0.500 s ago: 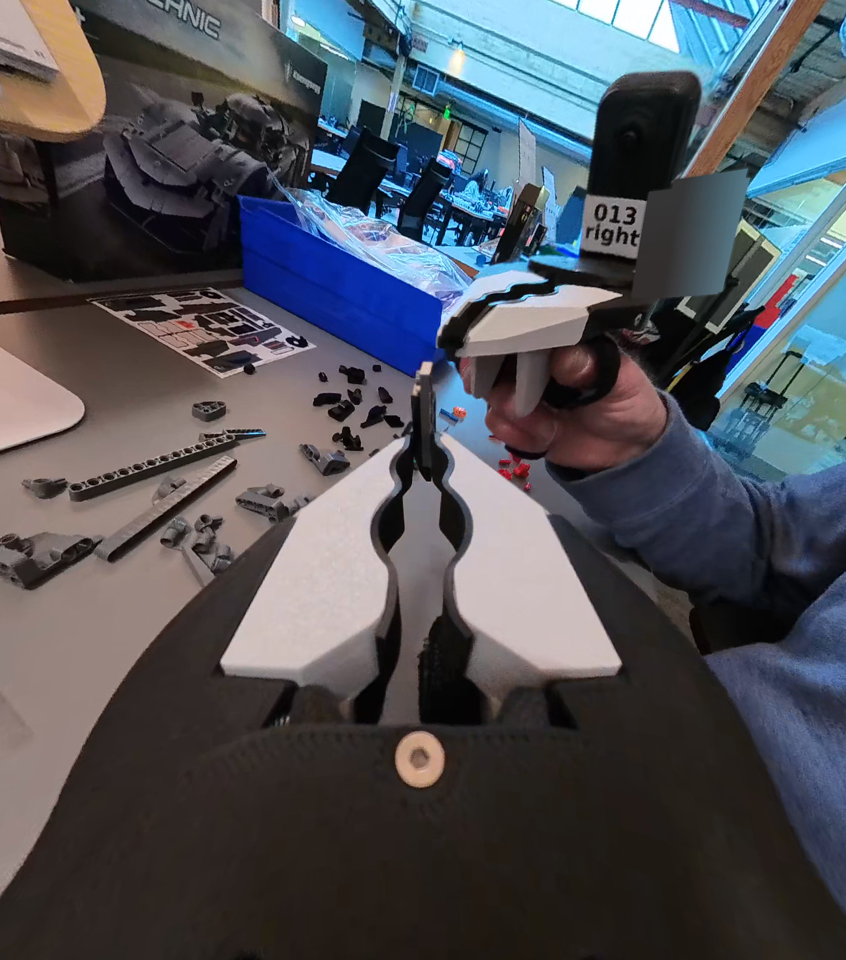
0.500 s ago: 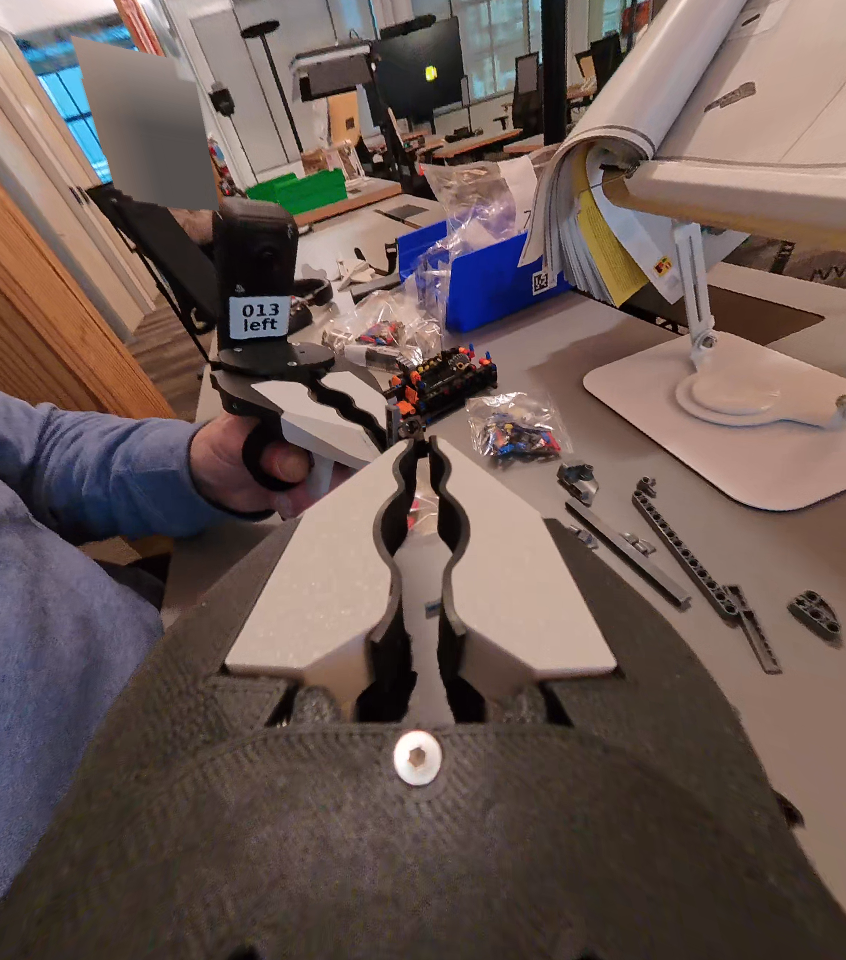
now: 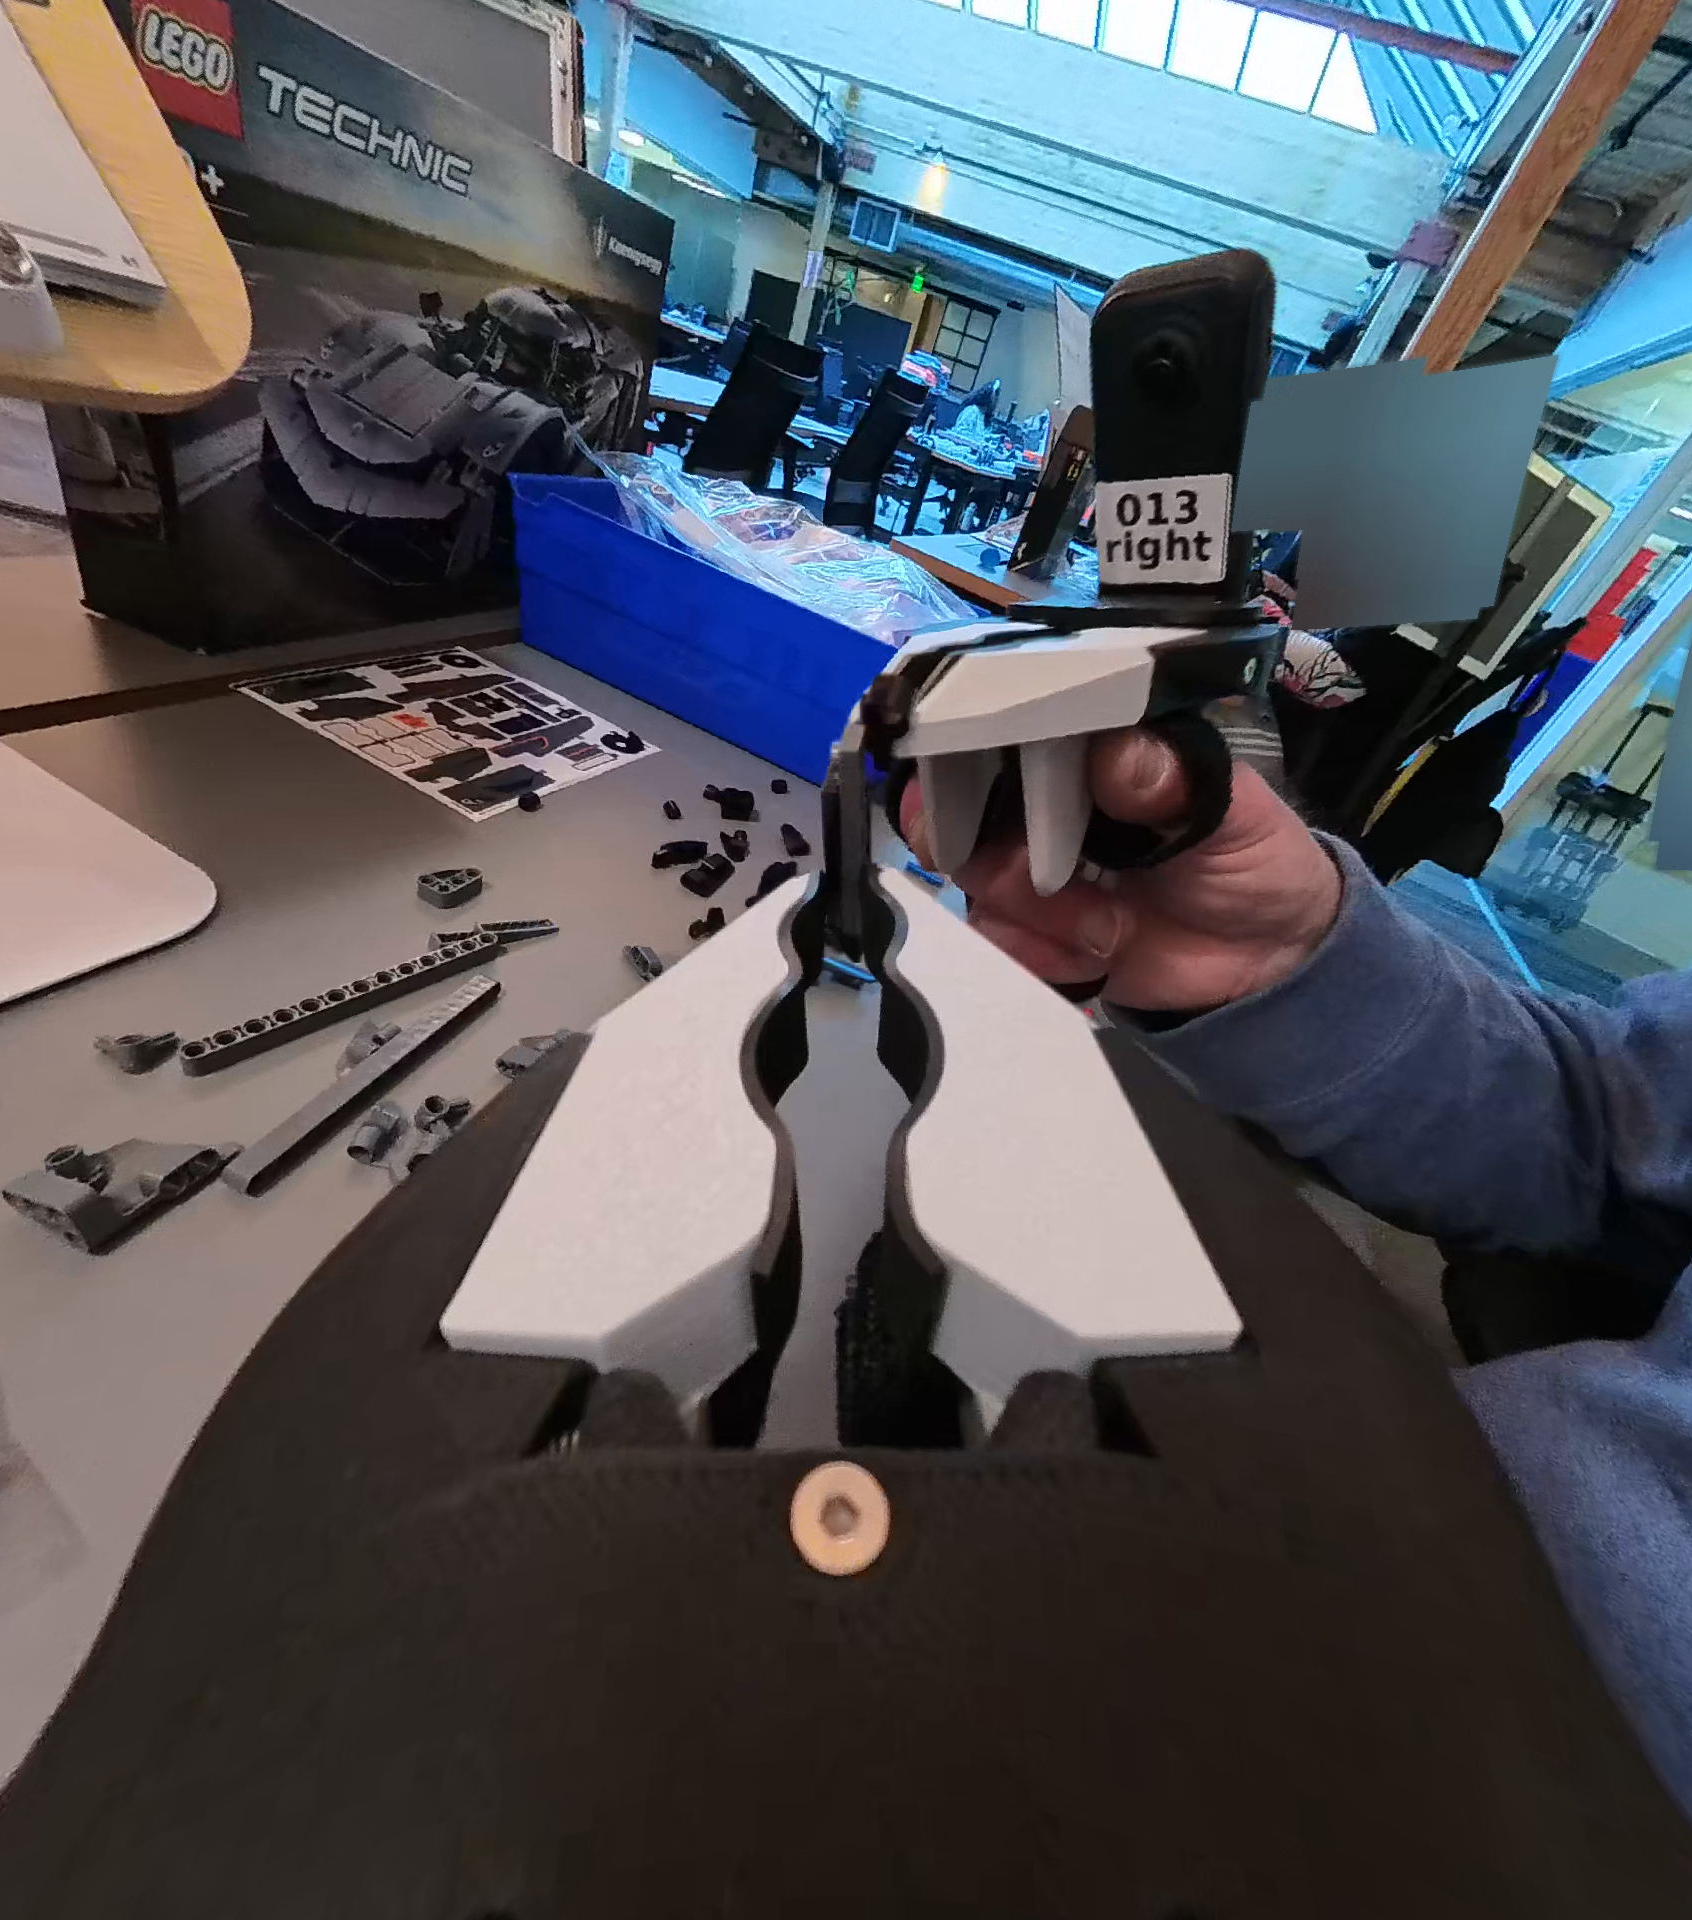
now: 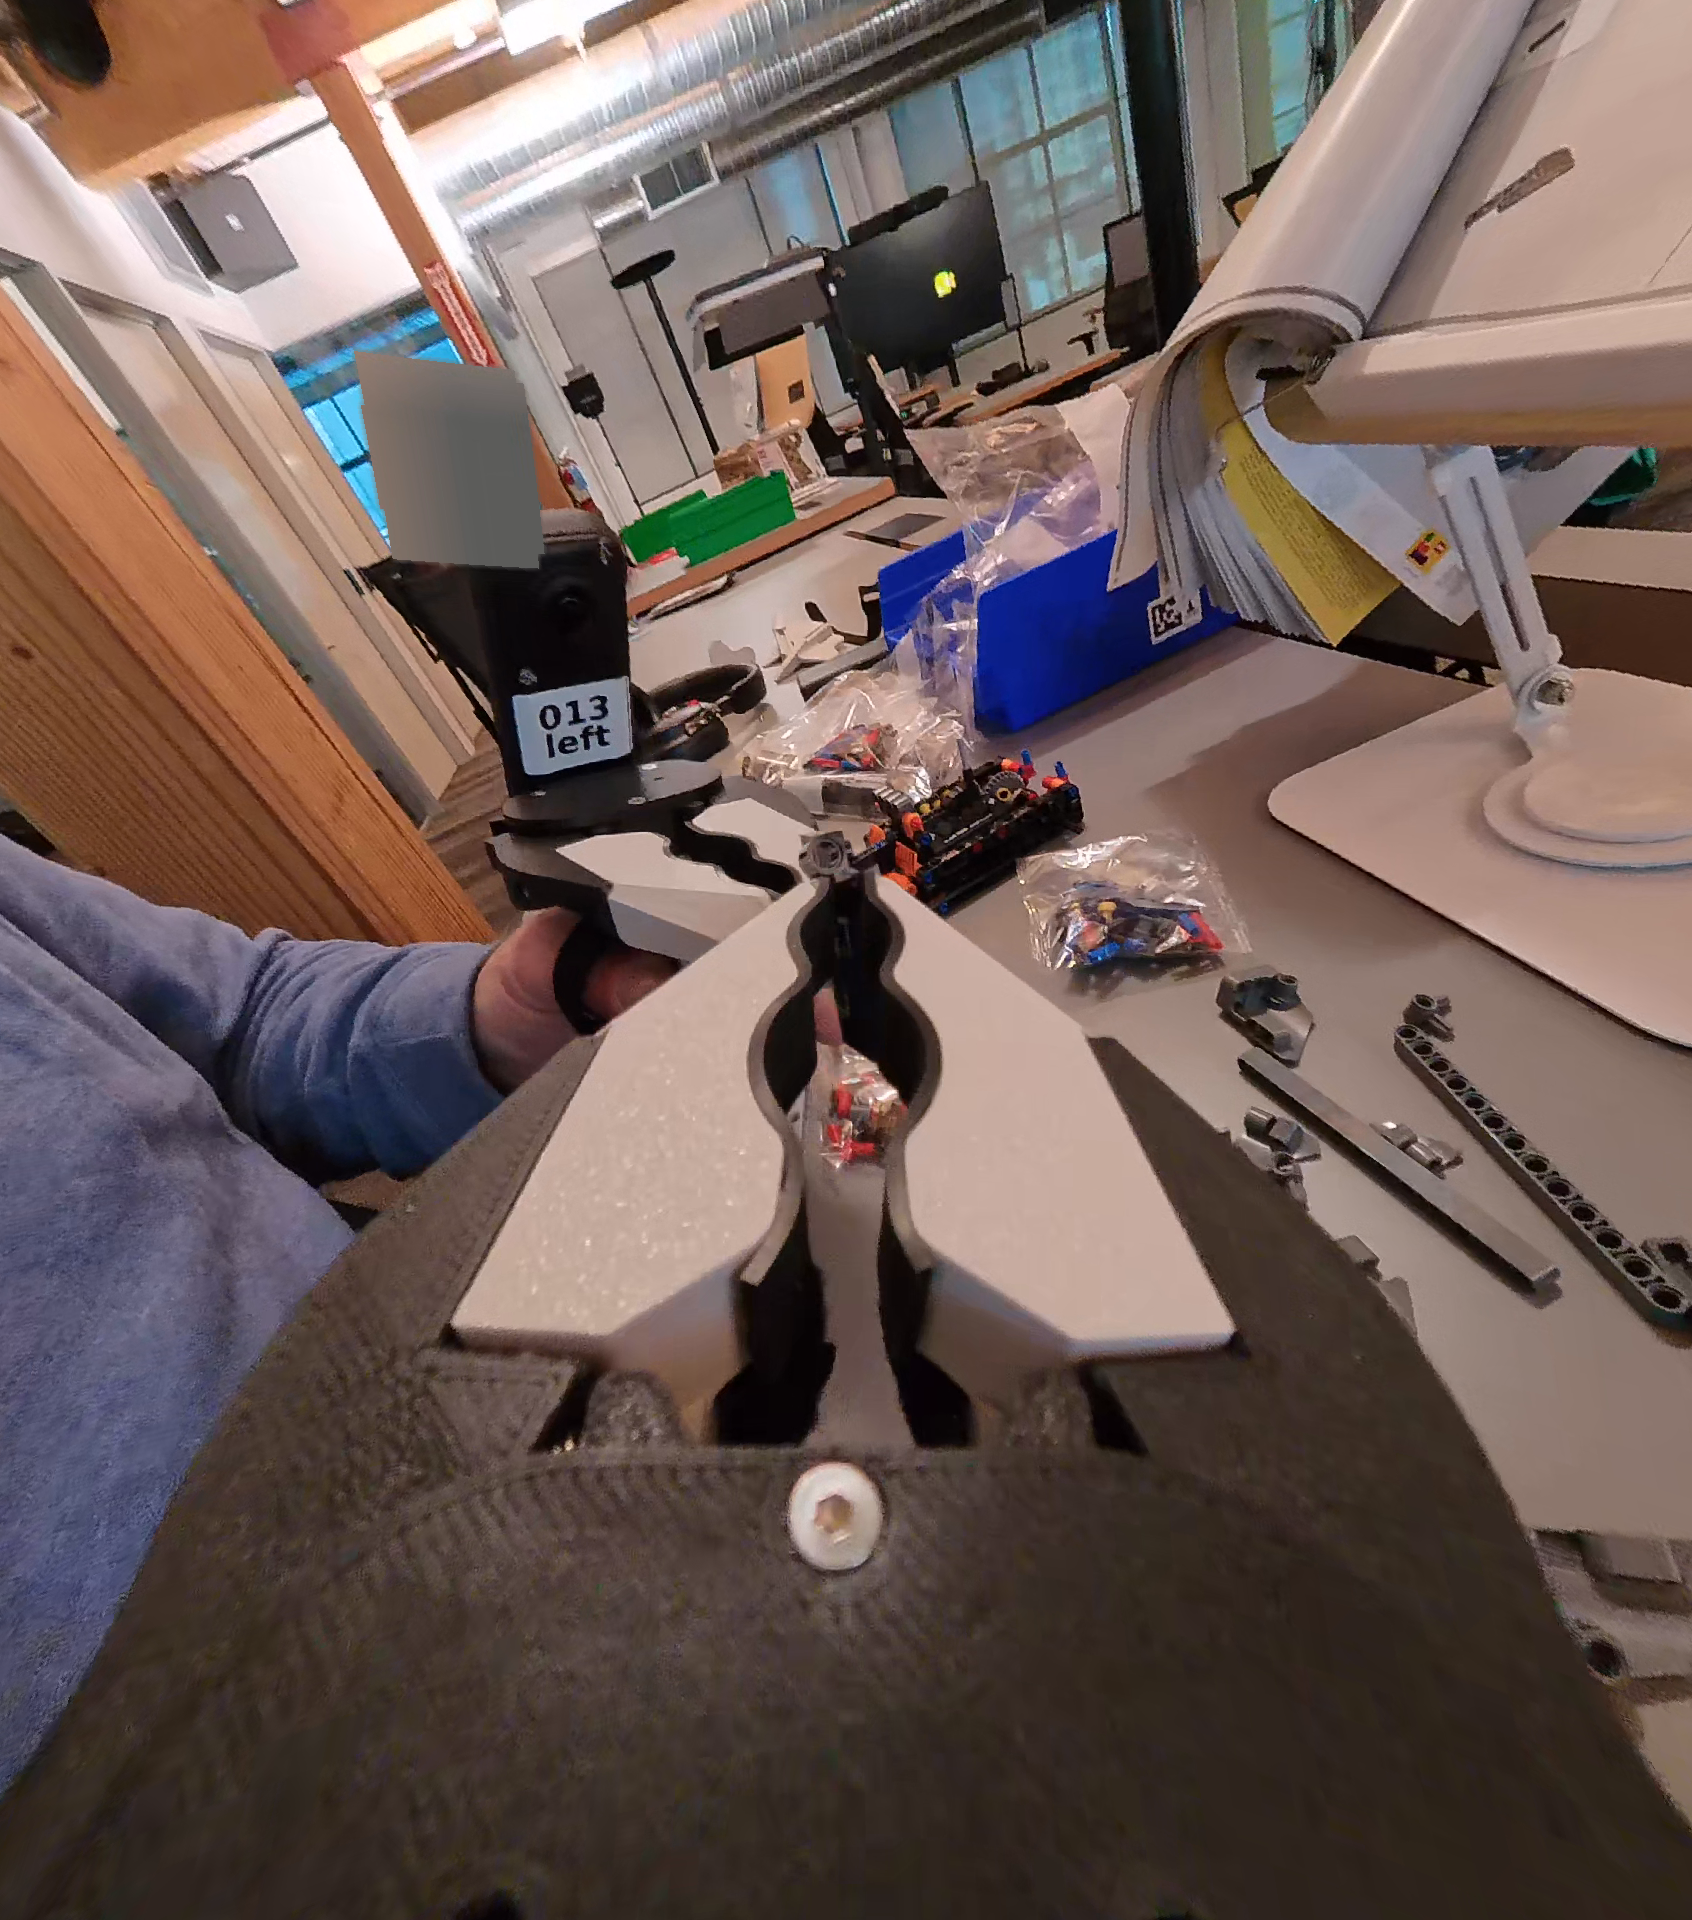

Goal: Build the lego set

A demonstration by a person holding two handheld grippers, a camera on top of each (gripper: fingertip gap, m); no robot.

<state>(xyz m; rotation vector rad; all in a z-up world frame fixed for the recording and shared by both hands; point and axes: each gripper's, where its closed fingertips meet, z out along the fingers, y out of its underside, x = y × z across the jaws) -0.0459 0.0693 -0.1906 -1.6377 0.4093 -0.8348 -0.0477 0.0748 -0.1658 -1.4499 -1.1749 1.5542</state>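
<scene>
Both grippers are meeting mid-air above the grey table (image 3: 229, 831), tip to tip. The left gripper (image 3: 842, 925) is clamped on the lower end of a thin dark beam (image 3: 847, 831), which is standing roughly upright, long axis running up toward the right gripper (image 3: 878, 717) above it. The right gripper (image 4: 842, 894), jaws nearly closed, is pinching a dark slim piece (image 4: 847, 935), apparently that same beam or a pin going into it; can't tell which. A small grey connector with a cross hole (image 4: 826, 854) is sitting at the tips there, touching the left gripper (image 4: 769, 852). Judging it as a mating step: the move is turning on lining up along the beam's axis, with the right tool coming from above. Parts look like hard moulded plastic, matte, rigid, so small and slip-prone in those smooth wavy pads. The half-built black and orange assembly (image 4: 977, 831) is lying on the table beyond, well apart. The long holed beam (image 3: 343, 1013) and flat grey bar (image 3: 374, 1091) are lying loose to the left, beside scattered black pins (image 3: 717, 842).
</scene>
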